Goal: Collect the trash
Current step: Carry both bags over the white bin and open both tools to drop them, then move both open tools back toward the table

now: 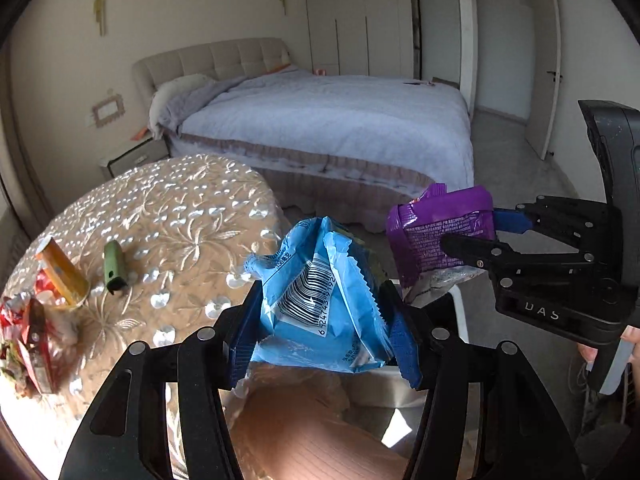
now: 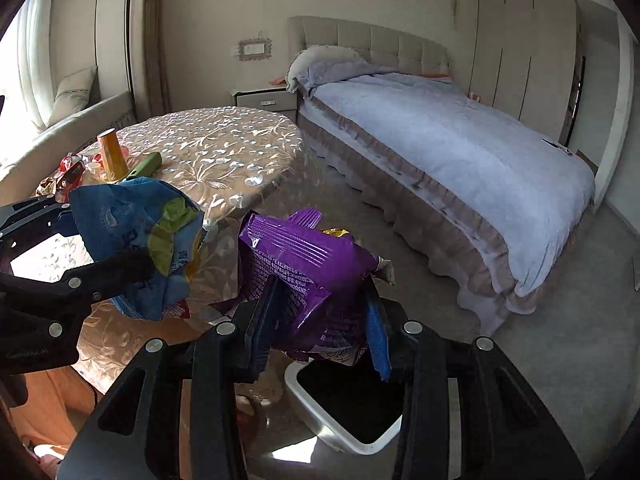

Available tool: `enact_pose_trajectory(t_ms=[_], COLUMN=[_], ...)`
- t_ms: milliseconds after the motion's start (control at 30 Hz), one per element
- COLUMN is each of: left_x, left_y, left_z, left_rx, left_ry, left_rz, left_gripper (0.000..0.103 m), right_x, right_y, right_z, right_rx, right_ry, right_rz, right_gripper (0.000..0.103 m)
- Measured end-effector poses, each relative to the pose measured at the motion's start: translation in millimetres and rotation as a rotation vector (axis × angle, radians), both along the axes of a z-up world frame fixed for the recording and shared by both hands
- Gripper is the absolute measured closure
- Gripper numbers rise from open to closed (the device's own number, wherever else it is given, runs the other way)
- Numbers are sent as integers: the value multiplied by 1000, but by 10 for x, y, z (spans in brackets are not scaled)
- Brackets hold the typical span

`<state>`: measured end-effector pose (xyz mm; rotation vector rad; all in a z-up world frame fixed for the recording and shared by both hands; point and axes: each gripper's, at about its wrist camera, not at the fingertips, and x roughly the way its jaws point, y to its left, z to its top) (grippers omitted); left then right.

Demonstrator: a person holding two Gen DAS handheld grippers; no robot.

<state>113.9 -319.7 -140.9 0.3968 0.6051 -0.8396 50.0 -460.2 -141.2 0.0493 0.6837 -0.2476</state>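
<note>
My left gripper (image 1: 324, 320) is shut on a crumpled blue snack wrapper (image 1: 320, 292) with a barcode, held off the table's edge. Beside it on the right, my right gripper (image 1: 472, 230) is shut on a purple snack wrapper (image 1: 436, 224). In the right wrist view the purple wrapper (image 2: 312, 276) sits pinched between the fingers of the right gripper (image 2: 318, 308), directly above a white-rimmed bin (image 2: 299, 394) with a dark opening. The left gripper (image 2: 104, 240) with the blue wrapper (image 2: 128, 216) hangs to the left of it.
A round table with an embroidered cloth (image 1: 180, 208) carries an orange tube (image 1: 62, 272), a green object (image 1: 114, 266) and red wrappers (image 1: 28, 332). A bed (image 1: 320, 120) stands behind, with grey floor (image 2: 540, 360) beside it. A hand (image 1: 632, 336) grips the right tool.
</note>
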Motion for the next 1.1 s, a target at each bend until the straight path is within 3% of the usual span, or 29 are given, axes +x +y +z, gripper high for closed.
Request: enact_pose_trajectory(t_ms=[133,300,567,633,667,700,733,833,1100], left_x=[11,87,167,210,193,177,161,174,159], left_y=[-449,-951,-1710,-1800,-1844,-1860,-1865,-1899,-1826], left_z=[-282,-747,-1810,-1976,-2048,-2091,-2126,-2177,-1974], left_rx=[53,174,417,451,466,462,465,460,399], left_ry=[58,95,173,194,181,166,174,227,220], left_rz=[-87,-223,-447,-491,-505,-533,-549,-567,-561], left_gripper=[46,46,44,33,5,5,5,5,5], right_x=[-103,-89,94,95,86,65,33,-4,-32], right_y=[-275,-593,-1074,-1089,-1079,-1074,-1066,-1089,-1114], right_z=[-268,-799,-1770,-1907,-1965,-2013,-2036,-2092,-1895], right_rx=[-8,-63,-62,-75,-87,-109,-132,-124,-126], right_ry=[46,119,383,423,447,458,448,471,427], right_rz=[-28,57,188,221,241,255,263,273,238], right_gripper=[61,61,61,52,45,16,2,5,5])
